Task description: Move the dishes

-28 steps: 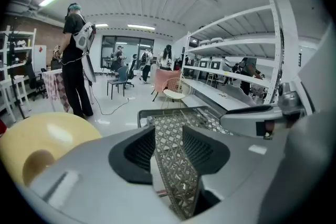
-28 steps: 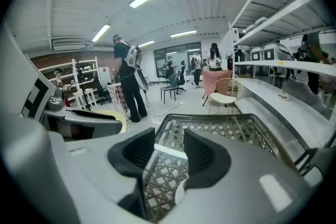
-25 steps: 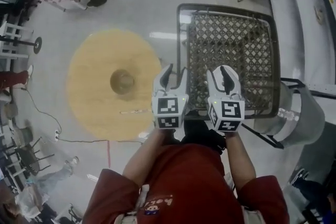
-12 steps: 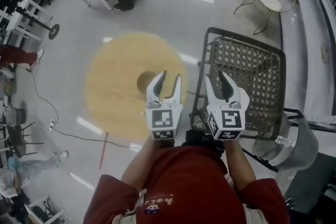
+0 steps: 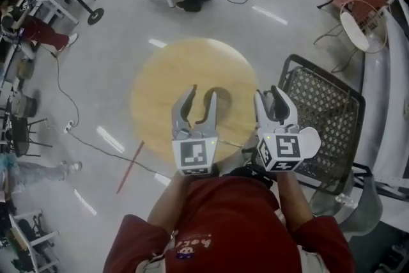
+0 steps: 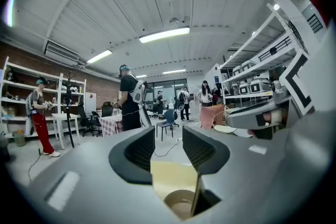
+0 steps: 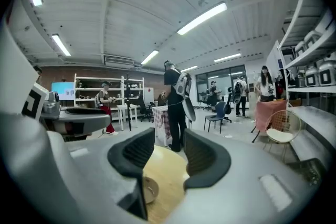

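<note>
On the round pale wooden table (image 5: 172, 73) sits one small tan bowl (image 5: 220, 96), beside the right-hand finger of the left gripper (image 5: 202, 93) as seen in the head view. In the left gripper view the bowl (image 6: 181, 202) shows low between the jaws, beyond and below them, not touched. The left gripper's (image 6: 168, 144) jaws stand moderately apart and hold nothing. The right gripper (image 5: 269, 94) hovers over the table's right edge, near a dark square wire-mesh stand (image 5: 326, 118). Its jaws are also moderately apart and empty, with the bowl (image 7: 148, 190) off to their left. Two grippers, one bowl, one table.
</note>
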Demonstrator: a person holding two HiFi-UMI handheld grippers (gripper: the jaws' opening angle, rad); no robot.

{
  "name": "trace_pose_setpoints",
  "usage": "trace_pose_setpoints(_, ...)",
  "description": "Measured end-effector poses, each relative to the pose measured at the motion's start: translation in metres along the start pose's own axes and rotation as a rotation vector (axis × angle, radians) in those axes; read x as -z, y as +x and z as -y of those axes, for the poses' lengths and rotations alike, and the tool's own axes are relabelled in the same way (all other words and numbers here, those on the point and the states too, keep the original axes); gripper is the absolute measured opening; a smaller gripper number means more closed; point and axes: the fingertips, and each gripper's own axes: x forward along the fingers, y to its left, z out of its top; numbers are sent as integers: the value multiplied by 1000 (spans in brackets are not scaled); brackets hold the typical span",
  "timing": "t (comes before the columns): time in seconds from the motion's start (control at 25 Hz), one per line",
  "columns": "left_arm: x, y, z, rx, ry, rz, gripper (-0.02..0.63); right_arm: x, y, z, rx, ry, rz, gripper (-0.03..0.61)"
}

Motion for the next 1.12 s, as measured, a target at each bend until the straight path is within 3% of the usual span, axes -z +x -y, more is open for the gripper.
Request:
trace_pose_setpoints(0.24, -11, -24, -52, -64, -6, 81, 152, -5, 21, -40, -53, -10, 14, 166)
trace_pose_setpoints(0.4, -4, -36, -75, -92, -12, 86, 141, 2, 28, -58, -65, -17, -17, 166)
trace_pose_setpoints(0.64, 2, -41, -85, -110, -25, 103, 102, 14, 35, -67, -70, -31, -50, 166)
trace_pose_setpoints(0.84, 3, -47, -88, -133, -38, 123, 8, 35, 41, -68, -72, -27, -102, 166)
trace_pose_setpoints(1.12, 2, -56, -96, -154, -45, 145, 8, 78, 55, -67, -75, -15, -211, 166)
